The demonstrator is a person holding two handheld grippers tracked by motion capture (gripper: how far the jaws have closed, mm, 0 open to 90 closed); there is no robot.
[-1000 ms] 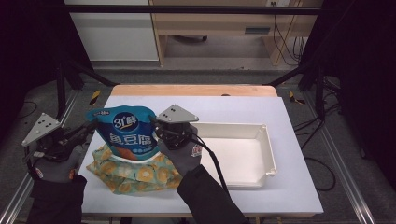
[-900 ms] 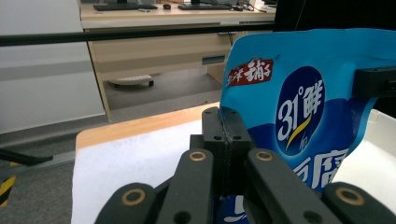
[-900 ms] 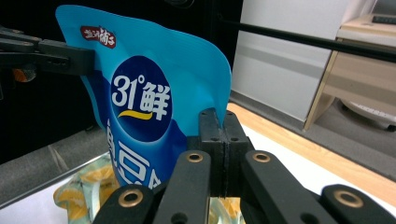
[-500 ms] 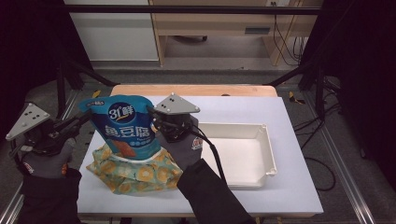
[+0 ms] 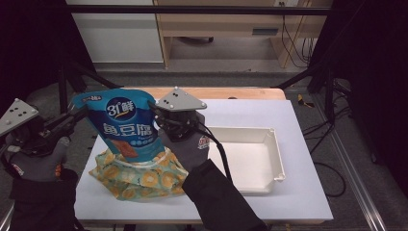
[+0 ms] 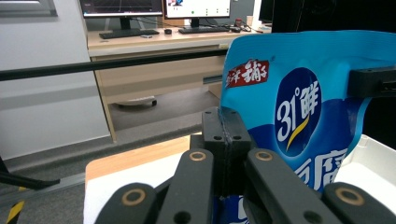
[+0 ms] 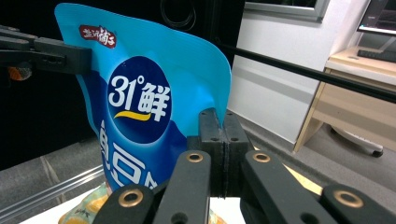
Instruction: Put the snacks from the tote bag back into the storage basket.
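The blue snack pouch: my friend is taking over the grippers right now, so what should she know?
Left gripper: shut on the blue snack pouch, at its left edge.
Right gripper: shut on its right edge.
The pouch is held upright, its bottom inside the yellow patterned cloth bag on the table.
The white tray sits to the right.
Done: both edges gripped.
Left: the pouch is only partly in the bag.

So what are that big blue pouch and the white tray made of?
The blue pouch looks like thin glossy plastic film: printed, shiny, and bending where each claw pinches an edge. The white tray appears to be rigid matte plastic, with smooth moulded walls and a rolled rim, though painted metal can't be ruled out.
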